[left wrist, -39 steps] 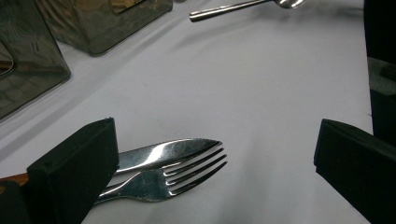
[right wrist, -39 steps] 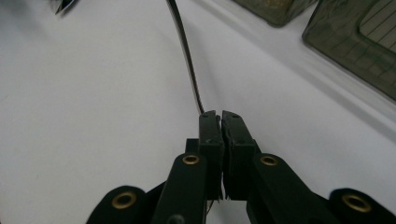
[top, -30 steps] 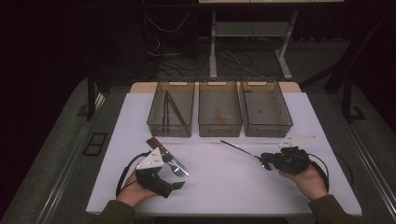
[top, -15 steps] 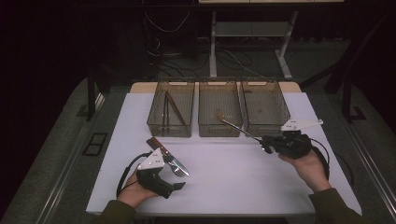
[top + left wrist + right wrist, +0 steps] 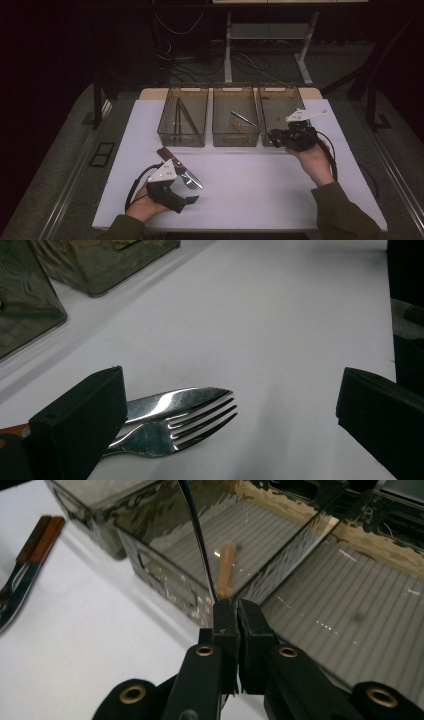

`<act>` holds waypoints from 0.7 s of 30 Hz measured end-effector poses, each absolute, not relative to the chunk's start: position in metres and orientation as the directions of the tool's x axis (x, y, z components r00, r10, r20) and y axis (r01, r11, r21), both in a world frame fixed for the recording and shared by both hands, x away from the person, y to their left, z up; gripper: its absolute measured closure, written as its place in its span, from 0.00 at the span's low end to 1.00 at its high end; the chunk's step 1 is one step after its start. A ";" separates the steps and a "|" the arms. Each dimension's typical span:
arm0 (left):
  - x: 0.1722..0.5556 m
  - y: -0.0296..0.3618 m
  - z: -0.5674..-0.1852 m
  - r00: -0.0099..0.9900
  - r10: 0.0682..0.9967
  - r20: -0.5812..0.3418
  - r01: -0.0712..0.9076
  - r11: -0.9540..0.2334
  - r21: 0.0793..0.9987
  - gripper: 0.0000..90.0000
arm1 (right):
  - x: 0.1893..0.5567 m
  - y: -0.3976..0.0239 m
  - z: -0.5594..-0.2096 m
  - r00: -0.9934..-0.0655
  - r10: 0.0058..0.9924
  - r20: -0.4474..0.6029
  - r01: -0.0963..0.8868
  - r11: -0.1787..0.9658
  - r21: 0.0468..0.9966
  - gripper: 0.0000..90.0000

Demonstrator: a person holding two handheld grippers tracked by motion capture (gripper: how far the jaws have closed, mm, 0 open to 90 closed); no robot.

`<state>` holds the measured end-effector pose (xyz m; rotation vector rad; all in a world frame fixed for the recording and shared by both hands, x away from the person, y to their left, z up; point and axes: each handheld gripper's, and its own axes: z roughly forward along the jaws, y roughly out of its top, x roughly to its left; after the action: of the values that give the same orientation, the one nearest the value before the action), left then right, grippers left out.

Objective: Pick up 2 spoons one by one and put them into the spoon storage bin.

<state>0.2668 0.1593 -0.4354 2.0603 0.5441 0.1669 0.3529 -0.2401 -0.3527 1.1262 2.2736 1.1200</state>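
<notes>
Gleaming thin dark metal utensil (image 5: 250, 124).

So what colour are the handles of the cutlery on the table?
Reddish-brown handles, clearest in the right gripper view.

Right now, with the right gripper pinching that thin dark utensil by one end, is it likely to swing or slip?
The thin utensil looks stiff: it juts straight out from the right gripper without drooping. Held at one end only, it could pivot between the shut jaws. Its smooth, glossy shaft probably offers little friction, so it may slip if it knocks the middle bin.
</notes>
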 end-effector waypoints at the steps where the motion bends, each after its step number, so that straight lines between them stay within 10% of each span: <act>1: 0.267 0.159 -0.436 0.891 0.443 -0.100 0.310 -0.434 0.846 0.00 | 0.356 -0.237 -0.352 -0.610 0.792 0.018 0.499 0.366 0.785 0.97; 21: 0.267 0.158 -0.435 0.897 0.431 -0.096 0.300 -0.435 0.849 0.00 | 0.421 -0.193 -0.350 -0.551 0.834 -0.031 0.537 0.383 0.751 0.97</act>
<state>0.2666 0.1577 -0.4349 2.0552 0.5273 0.1642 0.4211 -0.1935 -0.3505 1.1847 2.2419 0.9927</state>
